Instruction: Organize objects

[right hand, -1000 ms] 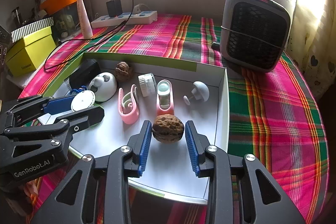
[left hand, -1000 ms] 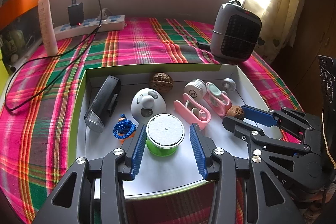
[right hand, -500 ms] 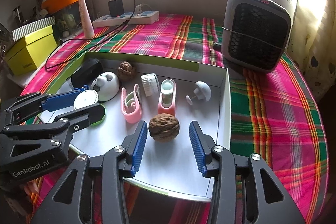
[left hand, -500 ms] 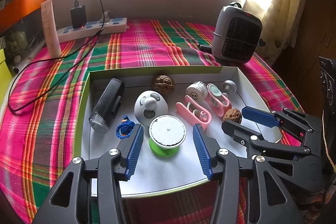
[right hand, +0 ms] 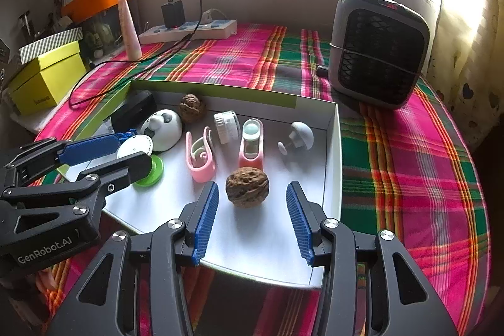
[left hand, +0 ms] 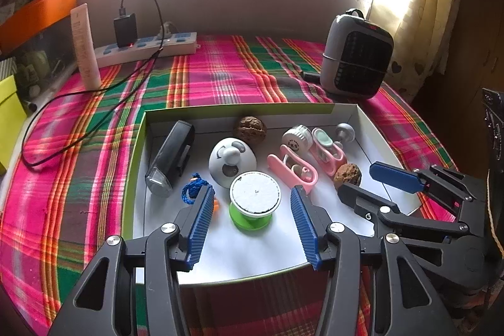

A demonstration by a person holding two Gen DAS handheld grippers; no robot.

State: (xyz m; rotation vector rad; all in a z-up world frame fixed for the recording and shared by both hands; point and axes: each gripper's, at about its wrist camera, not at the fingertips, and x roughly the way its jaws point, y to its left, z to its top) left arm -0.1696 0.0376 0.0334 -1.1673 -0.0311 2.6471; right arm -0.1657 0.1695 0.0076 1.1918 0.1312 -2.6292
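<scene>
Now your two grippers stand apart over the shallow white cardboard tray (right hand: 333, 147).
Your right gripper (right hand: 249, 221), jaws just widened, frames the wrinkled brown walnut (right hand: 247, 186) without touching; your left gripper (left hand: 250, 224), also just opened, flanks the green spool with white top (left hand: 253, 200). Pink plastic clips (right hand: 201, 156) crowd just behind.

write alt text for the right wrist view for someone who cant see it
The right gripper, jaws just opened, straddles a walnut without touching it, in a shallow white box on a plaid cloth. More small items fill the box, including a second walnut and a pink clip; the left gripper flanks a green spool.
</scene>
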